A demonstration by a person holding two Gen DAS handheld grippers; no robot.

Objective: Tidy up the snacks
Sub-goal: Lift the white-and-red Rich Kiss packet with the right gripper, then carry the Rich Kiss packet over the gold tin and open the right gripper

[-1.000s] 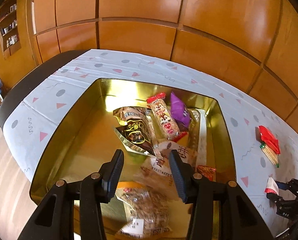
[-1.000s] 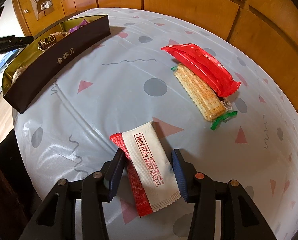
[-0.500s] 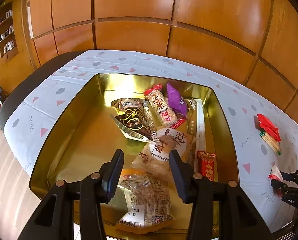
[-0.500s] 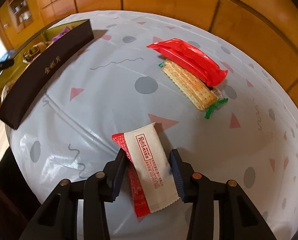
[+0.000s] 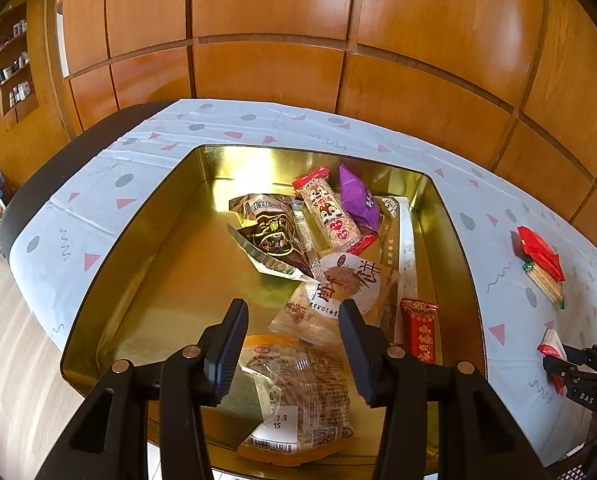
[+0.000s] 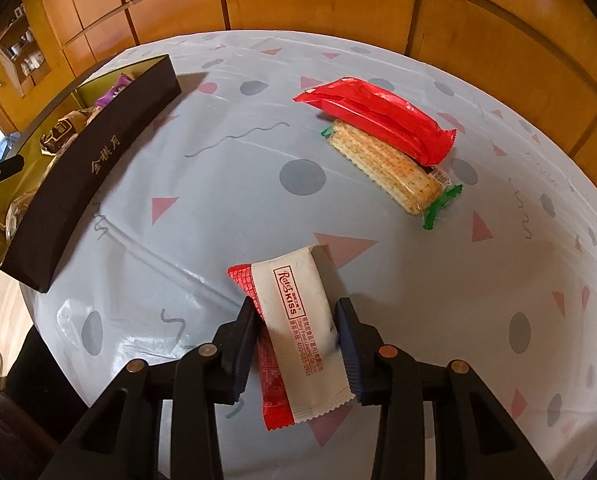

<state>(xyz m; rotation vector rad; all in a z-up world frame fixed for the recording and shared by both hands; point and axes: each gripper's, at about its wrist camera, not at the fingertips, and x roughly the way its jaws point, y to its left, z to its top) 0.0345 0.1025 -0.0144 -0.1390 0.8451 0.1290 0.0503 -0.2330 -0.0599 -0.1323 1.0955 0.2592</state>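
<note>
Wood-panelled walls ring a round worktop (image 6: 378, 264) under a pale cloth printed with grey dots and pink triangles. Right tool (image 6: 296, 334) points steeply down at a white-and-red foil snack packet (image 6: 298, 320) lying flat on the cloth directly between its jaws; the packet's long axis runs along the tool's pointing line, so the jaws bear on its two long edges. Those jaws have just been closing, and both pads now look to be touching the wrapper, the right pad denting it: a pinch forming, though how firm I cannot tell. Farther ahead and to the right of this tool, well apart, a glossy red wrapper (image 6: 378, 118) lies on a clear pack of pale crackers with green ends (image 6: 386, 166). Off to its left sits the dark-sided, gold-lined rectangular tin (image 6: 94, 168), the likely destination. Left tool (image 5: 292, 336) hovers over that tin's near end with jaws spread and nothing between the pads, above a clear bag of brown snacks (image 5: 302, 392). For the carry, the right hand must travel left toward the tin.
</note>
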